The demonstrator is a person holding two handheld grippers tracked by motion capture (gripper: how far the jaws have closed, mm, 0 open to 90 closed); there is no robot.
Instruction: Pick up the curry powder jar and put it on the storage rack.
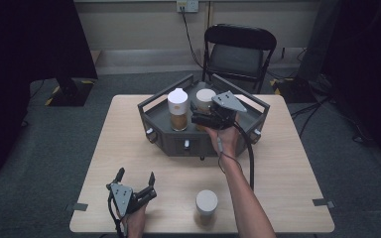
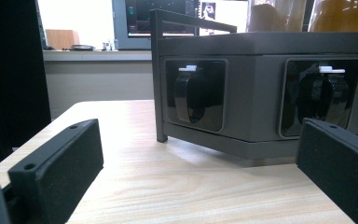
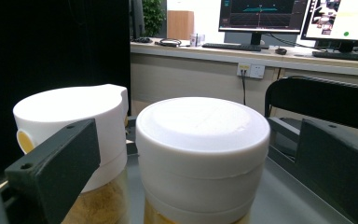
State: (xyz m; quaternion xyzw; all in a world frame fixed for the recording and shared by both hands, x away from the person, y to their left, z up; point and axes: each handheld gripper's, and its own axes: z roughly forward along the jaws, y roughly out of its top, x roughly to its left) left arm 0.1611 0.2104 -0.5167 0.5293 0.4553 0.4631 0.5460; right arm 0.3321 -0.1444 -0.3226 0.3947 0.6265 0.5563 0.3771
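Right gripper [image 1: 202, 113]: jaws wide, flanking the flat-lidded jar [image 3: 202, 154] without touching.
Jar: standing in the grey tray [image 1: 198, 144], beside the spouted jar [image 1: 177, 109].
Left gripper [image 1: 136, 177]: open, empty, near table edge.

Black gripper [image 1: 135, 179] — grey plate, cable.

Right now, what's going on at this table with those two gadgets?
A person holds a gripper in each hand. The right gripper is up at the grey tray, its fingers spread open either side of a white-lidded jar and not pressing on it. A second jar, with a spout lid, stands beside it in the tray. The left gripper rests open on the table, holding nothing. A third jar stands near the front edge.
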